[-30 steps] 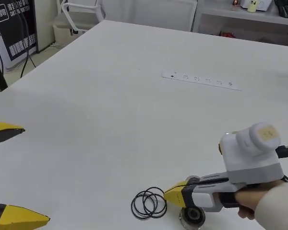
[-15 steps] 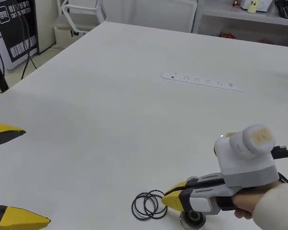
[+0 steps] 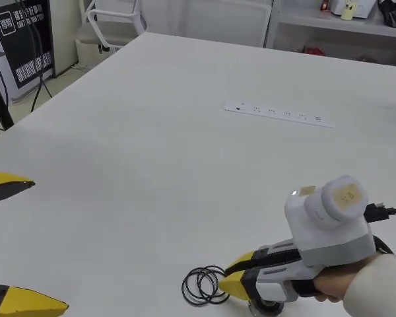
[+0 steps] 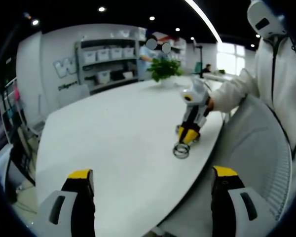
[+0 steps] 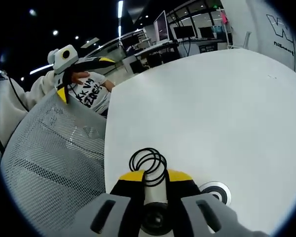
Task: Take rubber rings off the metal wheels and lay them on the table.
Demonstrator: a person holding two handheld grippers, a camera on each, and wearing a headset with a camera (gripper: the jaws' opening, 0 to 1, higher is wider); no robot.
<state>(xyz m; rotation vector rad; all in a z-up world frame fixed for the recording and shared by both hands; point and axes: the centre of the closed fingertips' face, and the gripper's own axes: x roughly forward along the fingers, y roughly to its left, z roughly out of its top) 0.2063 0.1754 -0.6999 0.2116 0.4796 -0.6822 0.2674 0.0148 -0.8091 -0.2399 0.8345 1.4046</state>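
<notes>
Several thin black rubber rings [image 3: 201, 285] [image 5: 148, 160] [image 4: 180, 149] lie in a loose overlapping heap near the front edge of the white table [image 3: 185, 152]. My right gripper [image 3: 230, 282] [image 5: 155, 177] [image 4: 189, 136] rests low right behind them. Its yellow tips stand a narrow gap apart, with the nearest ring loop lying on the table between them. A metal wheel [image 3: 264, 306] shows under the gripper's body, and a silver wheel [image 5: 214, 190] lies on the table to its right. My left gripper [image 3: 46, 244] [image 4: 152, 173] is at the table's left with its jaws wide apart and nothing between them.
A white power strip [image 3: 277, 112] lies flat across the far middle of the table. A grey mesh chair back [image 5: 49, 158] stands close to the table's near edge. Office chairs [image 3: 112, 13] and shelves stand beyond the far side.
My right gripper has drawn back a little toward the near edge. The rings stay where they lay, and the left gripper has not moved.
</notes>
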